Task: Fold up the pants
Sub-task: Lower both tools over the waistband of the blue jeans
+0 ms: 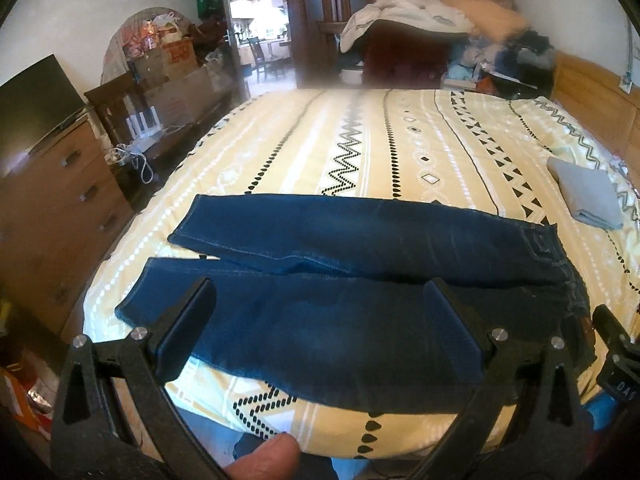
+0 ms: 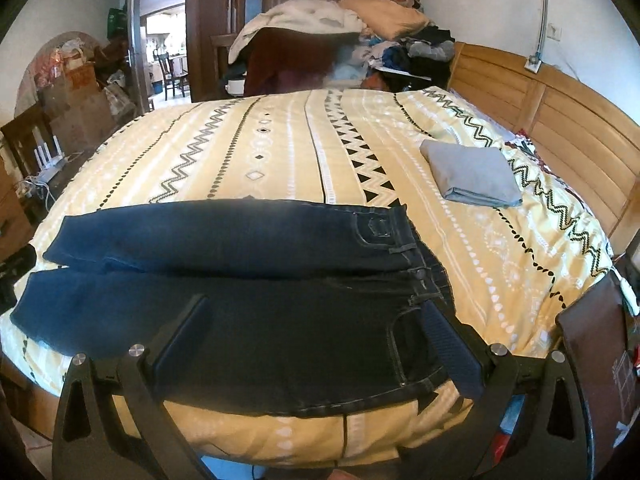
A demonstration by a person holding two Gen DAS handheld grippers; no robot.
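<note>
Dark blue jeans (image 1: 360, 248) lie flat across the near side of the bed, legs pointing left, waistband to the right. My left gripper (image 1: 320, 304) is open and empty, its fingers spread wide above the near leg. In the right wrist view the jeans (image 2: 240, 280) fill the near part of the bed, with the waistband and pockets at the right. My right gripper (image 2: 320, 320) is open and empty, hovering over the hip and waist end of the near leg. The right gripper's edge shows at the far right of the left wrist view.
The bed has a yellow patterned cover (image 1: 380, 140) (image 2: 280, 152). A folded grey garment (image 1: 584, 196) (image 2: 472, 172) lies near the wooden headboard (image 2: 560, 120). A clothes pile (image 2: 340, 32) stands beyond the bed. A dresser (image 1: 60, 208) stands left.
</note>
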